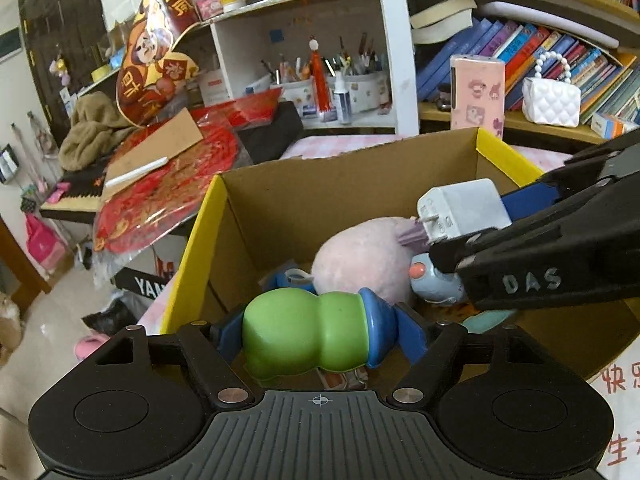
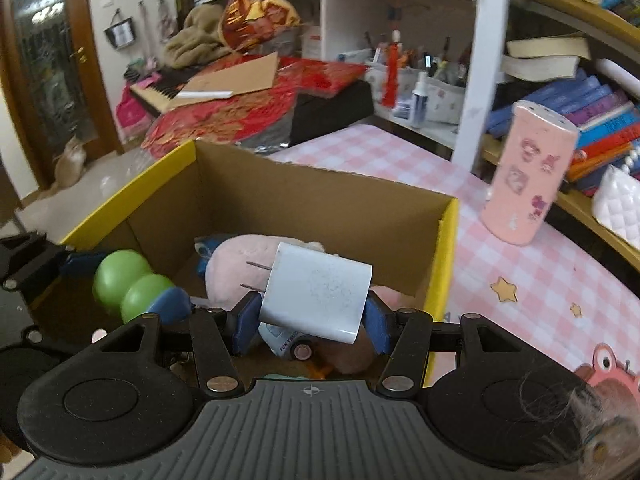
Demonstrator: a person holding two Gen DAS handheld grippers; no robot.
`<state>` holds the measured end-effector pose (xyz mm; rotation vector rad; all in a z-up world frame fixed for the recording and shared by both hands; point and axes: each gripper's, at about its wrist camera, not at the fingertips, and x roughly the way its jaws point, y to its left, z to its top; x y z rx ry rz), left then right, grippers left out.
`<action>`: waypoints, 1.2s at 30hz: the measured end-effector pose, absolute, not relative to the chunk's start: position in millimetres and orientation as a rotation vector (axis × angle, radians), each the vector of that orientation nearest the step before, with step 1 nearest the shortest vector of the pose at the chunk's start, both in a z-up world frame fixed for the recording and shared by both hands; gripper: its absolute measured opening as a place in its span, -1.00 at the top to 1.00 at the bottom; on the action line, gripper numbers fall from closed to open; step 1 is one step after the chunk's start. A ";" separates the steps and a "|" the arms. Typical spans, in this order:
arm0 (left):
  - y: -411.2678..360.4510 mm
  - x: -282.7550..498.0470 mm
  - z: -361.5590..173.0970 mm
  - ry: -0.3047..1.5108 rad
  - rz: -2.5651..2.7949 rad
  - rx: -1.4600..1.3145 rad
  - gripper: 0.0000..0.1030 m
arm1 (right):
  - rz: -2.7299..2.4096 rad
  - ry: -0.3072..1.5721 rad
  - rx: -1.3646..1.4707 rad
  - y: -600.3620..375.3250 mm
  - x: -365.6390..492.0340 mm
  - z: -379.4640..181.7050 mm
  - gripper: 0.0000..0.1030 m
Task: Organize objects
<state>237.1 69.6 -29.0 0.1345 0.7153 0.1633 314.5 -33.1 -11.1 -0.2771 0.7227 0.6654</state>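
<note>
Here, left gripper (image 1: 316,336) clamps green gourd-shaped toy (image 1: 300,334) (blue collar); right gripper (image 2: 312,316) grips white charger (image 2: 320,296).

Home study rm, bookshelves (image 1: 520,44), piano keyboard (image 2: 160,90), pen pots (image 1: 360,84)

boxes 1 (image 1: 352,184) | green toys 1 (image 1: 304,336) | chargers 1 (image 2: 320,296) | plush – pink 1 (image 1: 360,264)

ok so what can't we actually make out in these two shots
- Box floor: both views, mostly hidden by the grippers and toys.
- Toy truck: right wrist view, mostly hidden behind the charger.
- Green toy: underside cut off by the left gripper body.
- Book titles: right wrist view, too blurred.
</note>
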 end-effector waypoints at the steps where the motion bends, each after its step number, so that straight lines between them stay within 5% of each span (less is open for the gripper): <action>1: 69.1 237.1 -29.1 0.713 0.163 0.135 -0.54 | 0.674 0.724 -0.300 -31.2 315.2 -12.5 0.00; 10: 70.9 234.0 -27.0 0.704 0.184 0.120 -0.62 | 0.703 0.737 -0.349 -27.5 312.9 -15.0 -0.07; 19: 73.3 214.7 -9.1 0.628 0.169 0.066 -0.77 | 0.675 0.740 -0.075 -55.4 304.2 5.0 -0.21; 36: 76.6 145.7 16.1 0.534 0.106 0.007 -0.84 | 0.425 0.558 0.034 -100.2 205.6 37.7 -0.32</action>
